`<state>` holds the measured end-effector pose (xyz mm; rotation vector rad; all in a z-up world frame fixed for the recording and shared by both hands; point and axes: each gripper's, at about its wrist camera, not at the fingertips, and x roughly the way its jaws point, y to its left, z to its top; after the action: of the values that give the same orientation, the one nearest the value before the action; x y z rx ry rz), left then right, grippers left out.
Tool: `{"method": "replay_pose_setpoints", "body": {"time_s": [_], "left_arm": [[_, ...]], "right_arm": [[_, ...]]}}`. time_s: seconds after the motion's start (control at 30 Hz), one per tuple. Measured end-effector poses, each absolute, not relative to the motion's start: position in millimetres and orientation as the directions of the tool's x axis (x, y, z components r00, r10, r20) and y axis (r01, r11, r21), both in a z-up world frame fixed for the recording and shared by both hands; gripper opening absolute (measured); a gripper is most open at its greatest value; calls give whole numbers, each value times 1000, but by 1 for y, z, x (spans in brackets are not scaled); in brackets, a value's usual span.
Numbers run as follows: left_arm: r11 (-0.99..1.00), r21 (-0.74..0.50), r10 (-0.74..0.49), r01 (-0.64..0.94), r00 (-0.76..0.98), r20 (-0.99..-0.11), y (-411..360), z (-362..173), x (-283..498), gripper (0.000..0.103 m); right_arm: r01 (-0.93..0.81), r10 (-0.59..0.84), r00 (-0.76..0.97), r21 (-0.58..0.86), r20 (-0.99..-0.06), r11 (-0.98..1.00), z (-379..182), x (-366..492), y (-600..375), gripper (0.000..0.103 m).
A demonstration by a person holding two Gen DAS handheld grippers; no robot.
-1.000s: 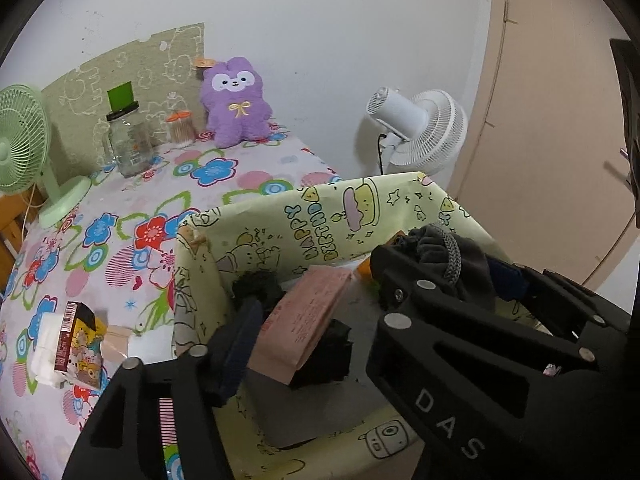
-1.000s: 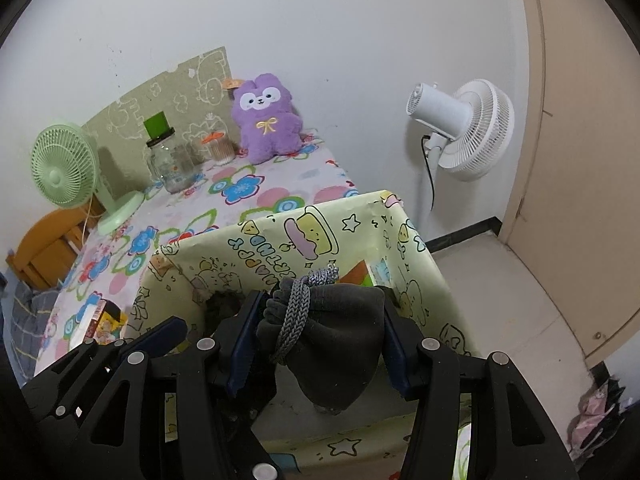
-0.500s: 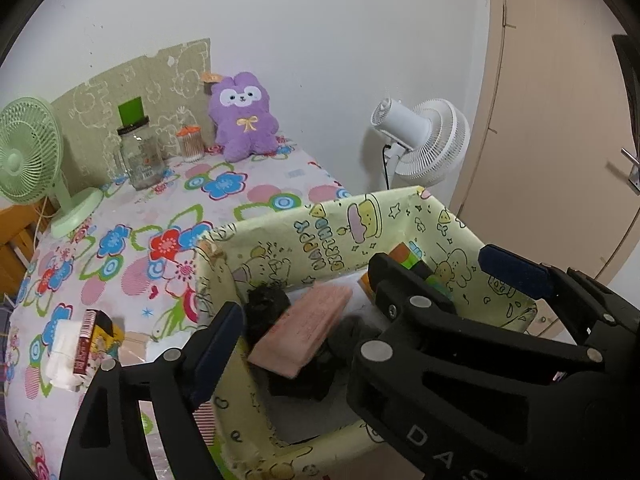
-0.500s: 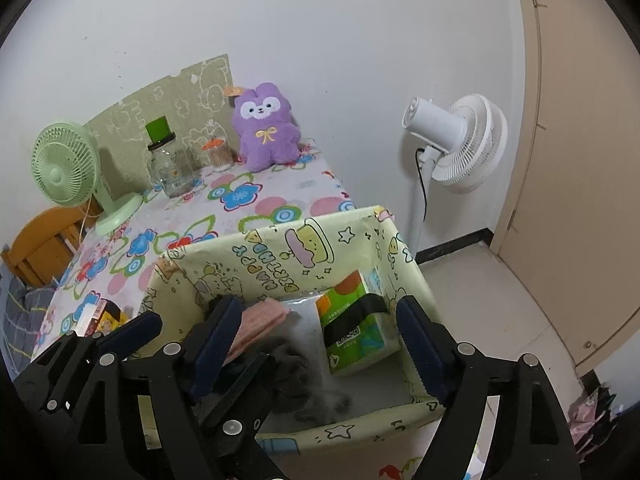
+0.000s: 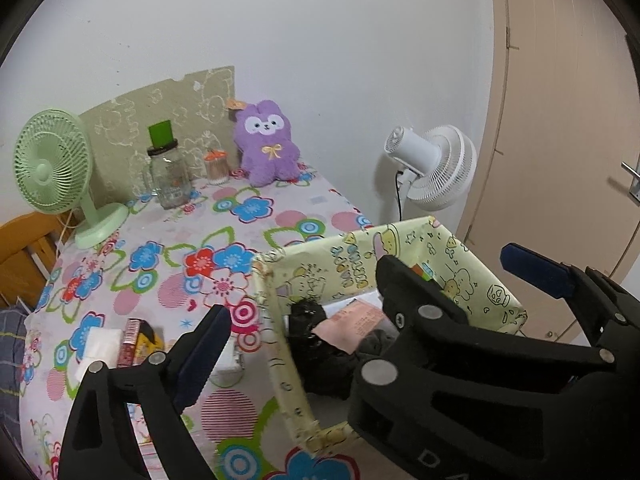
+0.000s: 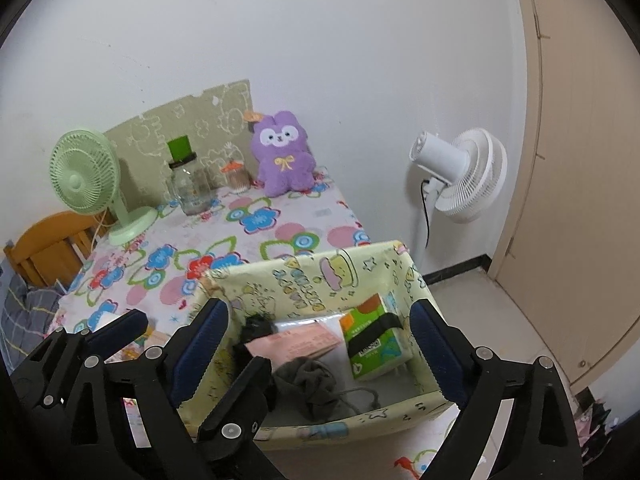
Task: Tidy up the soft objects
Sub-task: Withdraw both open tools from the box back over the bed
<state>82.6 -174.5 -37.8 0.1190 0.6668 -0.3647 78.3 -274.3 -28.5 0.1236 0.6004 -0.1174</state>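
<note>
Grippers hang above a yellow cartoon-print storage box (image 6: 312, 280) that sits at the near edge of a table covered with a flowered cloth (image 6: 256, 220). The right gripper (image 6: 320, 344) has its jaws opening wide, with nothing pressed between the blue pads; the box's inside shows between them. The left gripper (image 5: 380, 304) is likewise opening and holds nothing. In the left wrist view the right gripper's black frame crosses in front of the box and hides part of its contents.

Inside the box lies a grey knitted soft item with a cord (image 6: 316, 388), loose on the floor of the box near the front wall. Behind it rests a pink flat pack (image 6: 300, 342), tilted, with a black soft item (image 6: 256, 328) at its left against the box wall. A green and white tissue pack (image 6: 376, 344) leans toward the right side.

On the cloth left of the box lie a white folded item (image 5: 100, 344) and a small red printed carton (image 5: 134, 342), just beside each other. At the far end stand a purple plush toy (image 6: 282, 152), a glass jar with a green lid (image 6: 188, 184), a small orange-capped jar (image 6: 236, 176) and a green desk fan (image 6: 88, 180). A white fan (image 6: 460, 176) stands on the floor by the wall, near a beige door (image 6: 580, 160).
</note>
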Motion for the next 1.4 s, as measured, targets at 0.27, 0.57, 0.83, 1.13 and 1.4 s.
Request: {"method": "replay_pose_setpoints", "body": {"time_s": [0.27,0.57,0.83,1.13,1.4], "left_arm": [[939,-9,-283,343,760,-585,-150,-23,70,101],[945,-29,-284,325,777,-562,-118,-15,57,103],[958,-13,-248,287,802,-544,-92,-11,45,103],[969,12,-204,248,823,-531,-67,-12,39,103],[976,19,-174,215,836,-521,-51,-18,38,103]], "right_arm": [[130,-74,848,72,-525,989,-10,63,-252,102],[96,-40,870,89,-492,991,0,48,-222,103],[52,-3,873,88,-489,995,3,41,-195,103],[6,33,867,75,-497,997,1,39,-168,103],[-19,50,867,66,-497,998,-5,41,-150,103]]}}
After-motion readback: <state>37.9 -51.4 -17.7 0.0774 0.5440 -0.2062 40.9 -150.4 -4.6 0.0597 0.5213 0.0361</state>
